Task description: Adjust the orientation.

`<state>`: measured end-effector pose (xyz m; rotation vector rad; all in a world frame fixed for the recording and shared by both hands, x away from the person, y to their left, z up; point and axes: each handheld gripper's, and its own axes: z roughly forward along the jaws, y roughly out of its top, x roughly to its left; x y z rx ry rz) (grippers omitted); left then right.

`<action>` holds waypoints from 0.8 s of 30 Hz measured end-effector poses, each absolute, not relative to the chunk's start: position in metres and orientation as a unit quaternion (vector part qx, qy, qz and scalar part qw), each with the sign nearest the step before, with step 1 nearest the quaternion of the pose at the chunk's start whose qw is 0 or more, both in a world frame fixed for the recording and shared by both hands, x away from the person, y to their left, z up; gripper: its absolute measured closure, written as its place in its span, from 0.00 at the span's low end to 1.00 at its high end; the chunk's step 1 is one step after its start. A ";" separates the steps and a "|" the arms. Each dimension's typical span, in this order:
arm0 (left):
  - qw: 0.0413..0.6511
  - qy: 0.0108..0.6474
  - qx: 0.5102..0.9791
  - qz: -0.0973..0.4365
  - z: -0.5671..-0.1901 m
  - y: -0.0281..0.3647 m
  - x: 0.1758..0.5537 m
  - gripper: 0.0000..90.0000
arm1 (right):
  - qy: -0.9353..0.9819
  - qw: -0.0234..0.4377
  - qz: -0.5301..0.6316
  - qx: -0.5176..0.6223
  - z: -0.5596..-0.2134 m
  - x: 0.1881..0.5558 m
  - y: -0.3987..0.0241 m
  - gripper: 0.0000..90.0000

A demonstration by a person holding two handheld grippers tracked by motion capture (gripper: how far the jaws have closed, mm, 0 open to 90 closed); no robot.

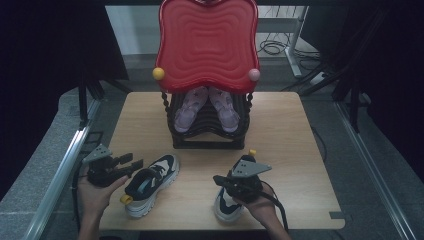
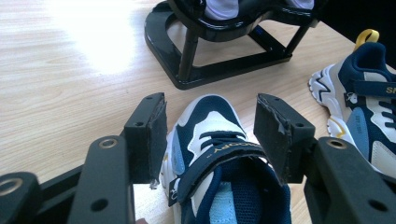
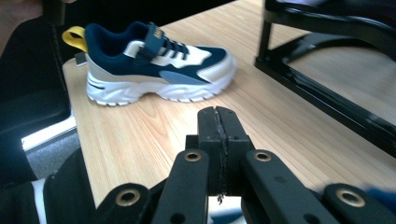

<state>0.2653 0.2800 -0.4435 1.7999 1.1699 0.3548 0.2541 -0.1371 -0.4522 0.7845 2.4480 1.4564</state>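
Two navy-and-white sneakers lie on the wooden table point(image 1: 280, 145). In the left gripper view, the left sneaker point(image 1: 150, 184) point(image 2: 215, 158) lies toe away under my left gripper point(image 1: 131, 163) point(image 2: 210, 116). That gripper is open, its pads on either side of the sneaker's strap and not touching it. The right sneaker point(image 1: 226, 204) point(image 2: 366, 100) lies near the front edge, mostly hidden beneath my right hand. My right gripper point(image 1: 218, 180) point(image 3: 218, 116) hovers above it, pointing left toward the left sneaker point(image 3: 154, 63). It is shut, pad against pad, with nothing between.
A black shoe rack point(image 1: 207, 137) point(image 2: 219, 65) point(image 3: 327, 88) stands at the table's middle back. It holds a pair of pink shoes point(image 1: 205, 107) and carries a red wavy tray point(image 1: 207, 42) on top. Bare wood lies left and right of the rack.
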 end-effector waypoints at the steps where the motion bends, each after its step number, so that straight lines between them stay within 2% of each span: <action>1: 0.464 0.476 0.733 0.145 -0.444 0.280 0.266 0.50 | 0.823 0.096 0.492 0.267 -0.452 0.254 -0.142 0.99; 11: 0.471 0.480 0.727 0.140 -0.445 0.286 0.264 0.48 | 0.809 0.108 0.494 0.300 -0.460 0.249 -0.180 0.99; 14: 0.488 0.476 0.722 0.117 -0.447 0.286 0.265 0.48 | 0.799 0.114 0.502 0.312 -0.460 0.244 -0.195 0.99; 24: 0.494 0.476 0.718 0.116 -0.444 0.286 0.265 0.48 | 0.805 0.123 0.494 0.305 -0.470 0.230 -0.210 0.99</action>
